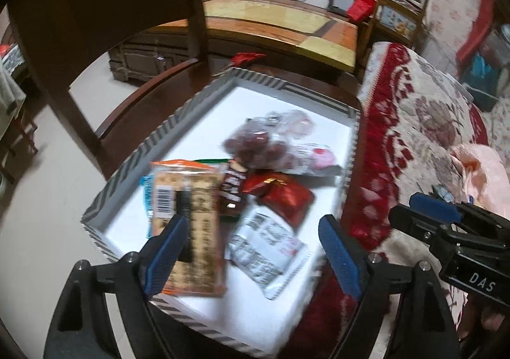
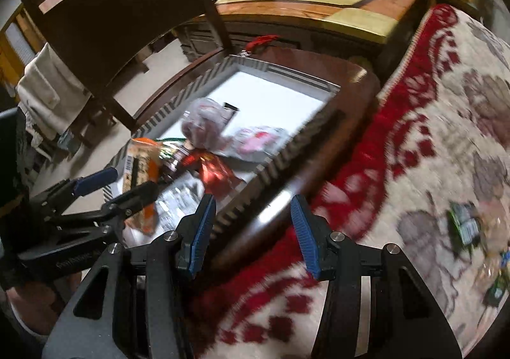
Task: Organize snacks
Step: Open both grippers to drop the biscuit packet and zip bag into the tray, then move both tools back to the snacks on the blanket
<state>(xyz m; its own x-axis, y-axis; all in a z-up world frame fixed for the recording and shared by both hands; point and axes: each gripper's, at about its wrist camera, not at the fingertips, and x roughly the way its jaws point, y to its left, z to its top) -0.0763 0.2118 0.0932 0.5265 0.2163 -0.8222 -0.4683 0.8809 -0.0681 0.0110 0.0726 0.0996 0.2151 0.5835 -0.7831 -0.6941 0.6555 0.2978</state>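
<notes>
1. Snack packets lie in a white box (image 1: 191,110) with a striped rim, which stands on a dark wooden chair (image 1: 95,24).
2. In the box are an orange packet (image 1: 191,222) with a barcode, a brown packet (image 1: 231,190), a red foil packet (image 1: 283,196), a grey-white packet (image 1: 264,247) and a clear bag of red fruit (image 1: 251,145).
3. The left gripper (image 1: 255,250) is above the near part of the box; its jaws stand wide, with nothing gripped between the pads.
4. The right gripper (image 2: 251,231) is over the box edge and the red-and-cream blanket (image 2: 430,104); its jaws are apart and empty.
5. More small packets (image 2: 465,225) lie on the blanket, blurred.
</notes>
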